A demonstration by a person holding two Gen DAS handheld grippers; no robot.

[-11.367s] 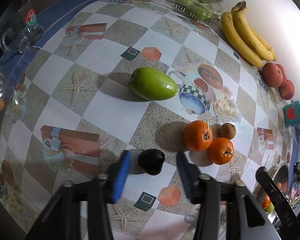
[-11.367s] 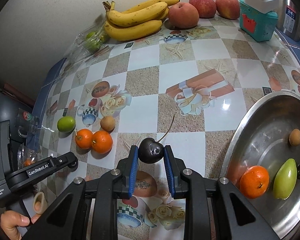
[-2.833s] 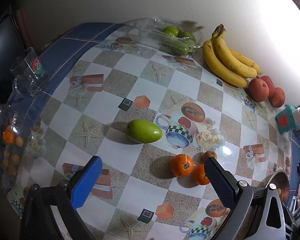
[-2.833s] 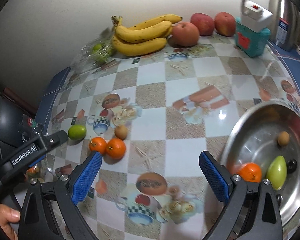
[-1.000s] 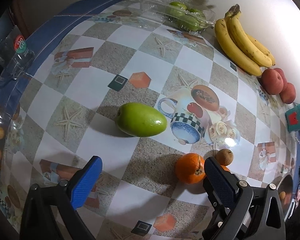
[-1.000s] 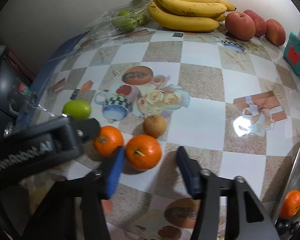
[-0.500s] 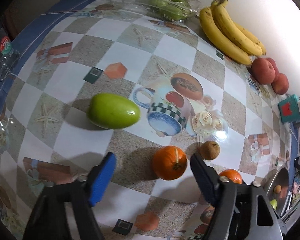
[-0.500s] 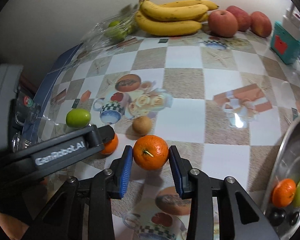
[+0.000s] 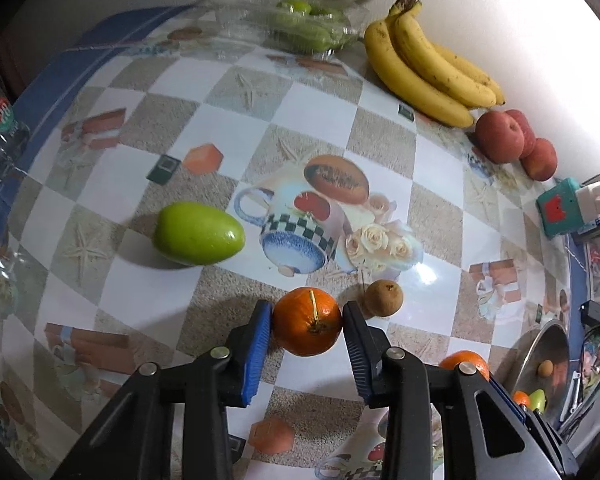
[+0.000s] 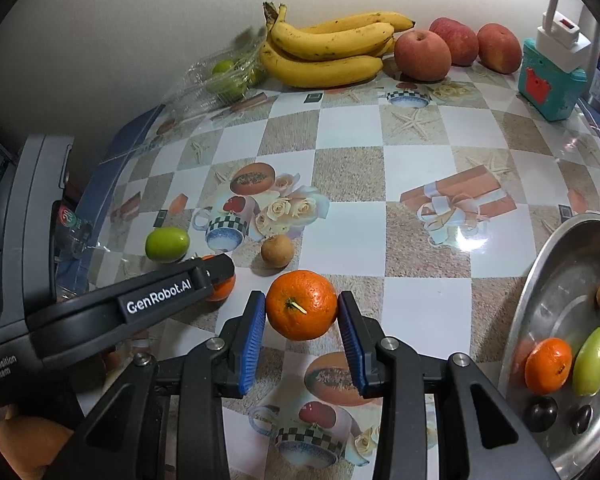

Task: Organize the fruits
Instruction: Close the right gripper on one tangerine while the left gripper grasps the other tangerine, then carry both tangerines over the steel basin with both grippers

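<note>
My left gripper [image 9: 306,312] points steeply down at the checkered tablecloth and its jaws are closing; the blue pads press both sides of an orange [image 9: 307,326] that rests on the cloth. My right gripper [image 10: 302,304] is shut on a second orange [image 10: 301,310], held a little above the table. A green oval fruit [image 9: 198,233] lies to the left and a small brown fruit [image 9: 382,298] just right of the left gripper. The steel bowl [image 10: 540,280] at the right holds an orange, a green fruit, a brown fruit and dark cherries.
Bananas [image 10: 324,52] and three red apples [image 10: 422,54] line the back wall, beside a clear plastic box of green fruit [image 9: 300,28]. A teal device [image 10: 550,80] stands at the back right. A glass mug [image 9: 4,136] sits at the table's left edge.
The left jaws have gone from wide open to closed on the orange. The right gripper has shut on its orange, raised it off the cloth and drawn back toward the bowl.
</note>
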